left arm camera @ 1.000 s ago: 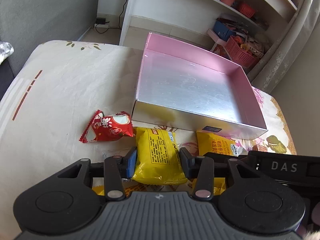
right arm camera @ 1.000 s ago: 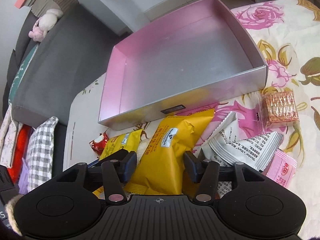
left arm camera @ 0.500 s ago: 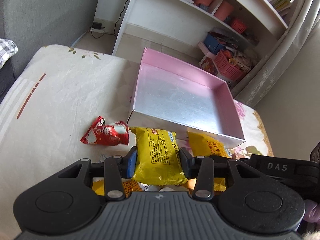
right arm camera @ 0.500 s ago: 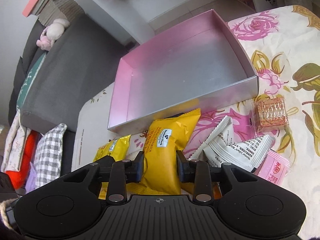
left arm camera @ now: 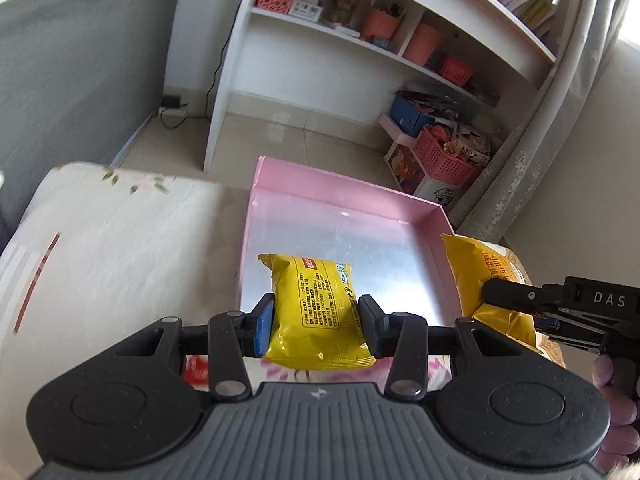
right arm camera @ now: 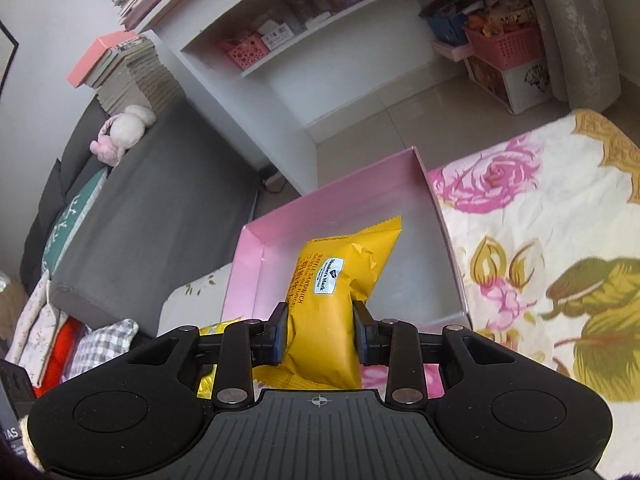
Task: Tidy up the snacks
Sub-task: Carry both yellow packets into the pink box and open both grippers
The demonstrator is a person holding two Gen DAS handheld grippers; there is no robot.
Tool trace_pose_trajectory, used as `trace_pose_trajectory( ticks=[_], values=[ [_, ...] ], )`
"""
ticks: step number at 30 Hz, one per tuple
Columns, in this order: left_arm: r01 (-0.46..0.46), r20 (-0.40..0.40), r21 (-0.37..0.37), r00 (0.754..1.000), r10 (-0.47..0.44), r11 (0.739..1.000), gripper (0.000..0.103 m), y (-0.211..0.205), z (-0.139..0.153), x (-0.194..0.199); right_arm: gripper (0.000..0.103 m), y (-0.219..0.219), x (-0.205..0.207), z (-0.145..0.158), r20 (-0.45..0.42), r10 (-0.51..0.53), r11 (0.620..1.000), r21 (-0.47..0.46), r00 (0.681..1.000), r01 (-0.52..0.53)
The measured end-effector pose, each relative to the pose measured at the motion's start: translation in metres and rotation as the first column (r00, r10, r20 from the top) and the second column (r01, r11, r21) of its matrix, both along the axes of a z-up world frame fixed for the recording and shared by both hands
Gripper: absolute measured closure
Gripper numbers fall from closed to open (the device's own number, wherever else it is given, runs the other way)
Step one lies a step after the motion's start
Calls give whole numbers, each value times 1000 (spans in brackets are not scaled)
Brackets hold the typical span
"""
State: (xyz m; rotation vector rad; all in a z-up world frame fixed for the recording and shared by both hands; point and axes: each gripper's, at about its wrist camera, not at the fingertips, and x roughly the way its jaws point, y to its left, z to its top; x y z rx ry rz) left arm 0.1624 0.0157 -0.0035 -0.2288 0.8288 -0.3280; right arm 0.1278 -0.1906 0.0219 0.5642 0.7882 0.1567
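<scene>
left wrist view: the left gripper [left arm camera: 316,316] clamps a yellow packet [left arm camera: 318,312] pointing at the pink box [left arm camera: 348,200] above it, while the right gripper [left arm camera: 486,292] at right pinches another packet [left arm camera: 476,272]

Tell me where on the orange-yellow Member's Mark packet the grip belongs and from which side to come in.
Across its narrow width near the lower end, coming from the sealed tail along its length. The orange-yellow packet is a long flat pillow; the right gripper is shut on it there, pinching the puffed middle between the side edges, so the free end hangs forward over the pink box.
</scene>
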Motion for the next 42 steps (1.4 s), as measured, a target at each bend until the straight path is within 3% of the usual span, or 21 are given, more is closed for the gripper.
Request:
trace_pose_trajectory(
  ticks=[11, 21, 24, 25, 26, 29, 33, 38, 42],
  values=[
    [41, 120, 136, 991, -57, 990, 63, -31, -33, 30, 71, -3, 35, -38, 23, 49, 991, -125, 999, -46],
    [39, 127, 183, 990, -63, 982, 62, -30, -44, 34, 70, -1, 43, -52, -2, 63, 988, -143, 998, -62],
    [52, 125, 175, 989, -75, 983, 54, -30, -42, 33, 65, -2, 43, -53, -13, 56, 987, -149, 998, -57],
    [55, 133, 172, 988, -79, 984, 44, -30, -41, 31, 63, -3, 44, -52, -19, 52, 988, -143, 998, -54],
    [51, 144, 175, 987, -77, 983, 32, -30, -40, 28, 54, -5, 44, -50, -22, 48, 990, -133, 999, -50],
    [60, 153, 182, 984, -88, 981, 30, -30, -37, 24, 37, -8, 40, -44, -3, 32, 993, -117, 999, -32],
    [64, 135, 179, 987, -89, 982, 27, -27, -31, 21, 34, -7, 34, -32, 5, 24, 991, -130, 1000, -23],
    [70, 139, 187, 985, -97, 980, 14, -23, -17, 6, 18, -4, 18, -12, 36, 33, 990, -137, 999, -28],
    [69, 139, 195, 985, -97, 978, 6, -17, -4, -6, 18, 3, 3, 2, 43, 55, 989, -142, 998, -49]
  ],
)
